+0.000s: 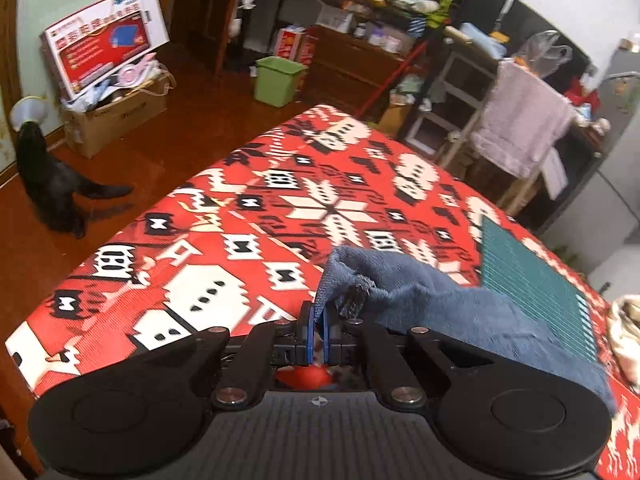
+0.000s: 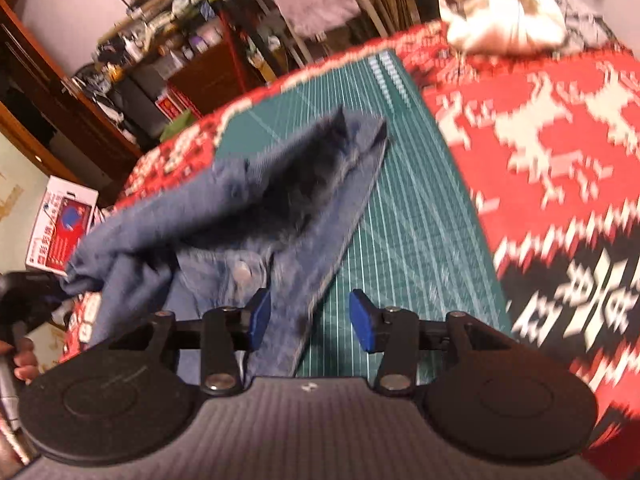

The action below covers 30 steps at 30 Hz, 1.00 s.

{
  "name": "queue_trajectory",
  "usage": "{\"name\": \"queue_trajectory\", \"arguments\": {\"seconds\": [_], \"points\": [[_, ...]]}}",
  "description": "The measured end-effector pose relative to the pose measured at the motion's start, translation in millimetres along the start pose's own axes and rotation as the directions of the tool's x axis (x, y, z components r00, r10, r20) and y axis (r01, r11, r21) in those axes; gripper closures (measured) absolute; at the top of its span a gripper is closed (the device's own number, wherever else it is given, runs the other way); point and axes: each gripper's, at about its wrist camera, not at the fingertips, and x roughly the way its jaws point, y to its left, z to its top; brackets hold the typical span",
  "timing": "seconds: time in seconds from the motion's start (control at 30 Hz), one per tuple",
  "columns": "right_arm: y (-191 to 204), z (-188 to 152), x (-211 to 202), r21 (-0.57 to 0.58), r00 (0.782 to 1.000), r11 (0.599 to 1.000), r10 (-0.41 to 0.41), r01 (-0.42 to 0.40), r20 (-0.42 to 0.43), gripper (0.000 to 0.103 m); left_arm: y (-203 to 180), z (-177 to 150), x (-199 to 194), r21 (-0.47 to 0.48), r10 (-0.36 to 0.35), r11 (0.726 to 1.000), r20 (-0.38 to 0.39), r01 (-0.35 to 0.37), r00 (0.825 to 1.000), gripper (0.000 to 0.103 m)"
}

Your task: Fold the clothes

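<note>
In the left wrist view the left gripper (image 1: 319, 334) sits at the bottom center, its 2 blue pads clenched on an edge of the blue denim garment (image 1: 432, 304), which rises from the pinch and spreads toward the lower right of the frame. The garment lies over the red patterned cover (image 1: 224, 216) and laps onto the green cutting mat (image 1: 536, 280) at the right. In the right wrist view the right gripper (image 2: 310, 322) is at the bottom center with its jaws released and spread wide; the denim's lower edge passes just beside the left pad while the right pad hangs over bare mat. There the garment fills the center left, bunched and lifted toward the frame's left edge. A cream bundle of cloth (image 2: 504, 20) rests on the cover at the upper right.
</note>
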Motion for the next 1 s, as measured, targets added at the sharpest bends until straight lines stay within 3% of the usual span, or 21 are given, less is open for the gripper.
{"name": "queue_trajectory", "arguments": {"seconds": [0.3,0.37,0.43,0.57,0.63,0.7,0.87,1.0], "points": [[18.4,-14.0,14.3,-0.062,0.999,0.997,-0.044,0.043,-0.016,0.055,-6.3,-25.5,-17.1,0.106,-0.043,0.993,-0.042,0.047,0.998,0.099],[22.9,-12.0,15.9,-0.052,0.999,0.998,-0.024,0.023,-0.027,0.055,-11.3,-32.2,-21.4,0.142,-0.055,0.988,-0.051,0.061,0.997,0.099],[27.6,-15.0,18.6,-0.041,0.999,0.999,-0.002,0.001,-0.041,0.062,-16.6,-38.8,-25.4,0.176,-0.065,0.981,-0.063,0.075,0.996,0.099],[36.5,-21.2,23.3,-0.023,0.997,0.999,0.038,-0.039,-0.063,0.066,-22.1,-51.7,-30.3,0.218,-0.074,0.972,-0.087,0.091,0.993,0.099],[37.9,-25.0,26.4,0.003,0.994,0.997,0.073,-0.073,-0.081,0.076,-22.6,-58.1,-30.8,0.229,-0.076,0.969,-0.104,0.098,0.992,0.099],[39.5,-28.7,29.3,0.026,0.990,0.994,0.105,-0.103,-0.097,0.079,-22.7,-62.8,-31.8,0.235,-0.073,0.967,-0.115,0.098,0.991,0.099],[38.9,-28.2,20.9,0.012,0.994,0.996,0.090,-0.089,-0.055,0.100,-22.8,-69.3,-39.8,0.239,-0.080,0.965,-0.122,0.107,0.989,0.099],[31.2,-21.5,9.2,0.038,0.993,0.992,0.117,-0.116,-0.018,0.101,-25.7,-71.5,-46.2,0.242,-0.088,0.963,-0.125,0.116,0.988,0.099]]}}
